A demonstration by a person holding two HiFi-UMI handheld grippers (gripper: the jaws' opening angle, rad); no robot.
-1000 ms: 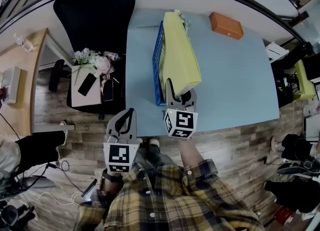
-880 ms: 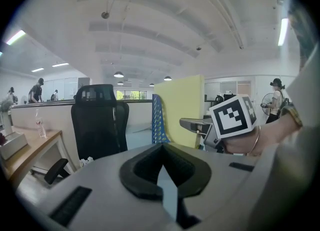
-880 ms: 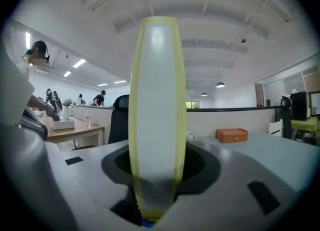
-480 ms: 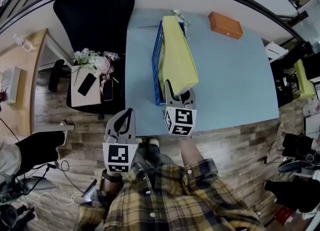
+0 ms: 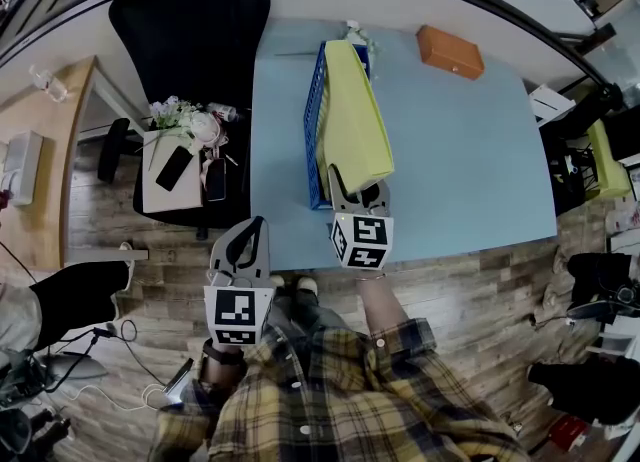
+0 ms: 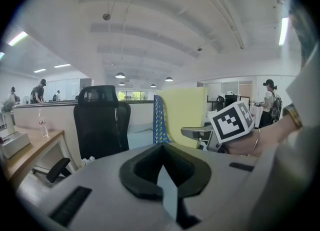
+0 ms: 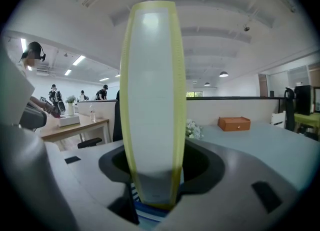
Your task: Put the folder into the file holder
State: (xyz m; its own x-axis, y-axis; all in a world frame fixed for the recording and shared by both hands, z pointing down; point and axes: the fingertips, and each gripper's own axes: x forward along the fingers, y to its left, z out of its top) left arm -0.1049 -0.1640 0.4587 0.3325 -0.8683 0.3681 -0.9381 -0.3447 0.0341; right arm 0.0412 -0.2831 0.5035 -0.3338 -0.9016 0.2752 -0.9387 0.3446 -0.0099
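Note:
A yellow folder [image 5: 352, 110] stands on edge in the blue mesh file holder [image 5: 314, 120] on the light blue table [image 5: 460, 150]. My right gripper [image 5: 358, 184] is at the folder's near end. Its jaws are opening, with the folder's spine [image 7: 150, 100] between them and filling the right gripper view. My left gripper [image 5: 256, 230] hangs off the table's near edge, left of the right one, shut on nothing. The left gripper view shows the folder [image 6: 185, 110], the holder [image 6: 159, 120] and the right gripper [image 6: 199, 134] from the side.
An orange box [image 5: 452, 51] lies at the table's far right; it also shows in the right gripper view as the orange box [image 7: 234, 123]. A black office chair [image 5: 190, 20] stands left of the table. Beside it is a small stand [image 5: 165, 185] with flowers and phones.
The folder has tipped a little left and sunk lower into the holder. The right gripper's fingers have spread slightly. The left gripper has stayed put.

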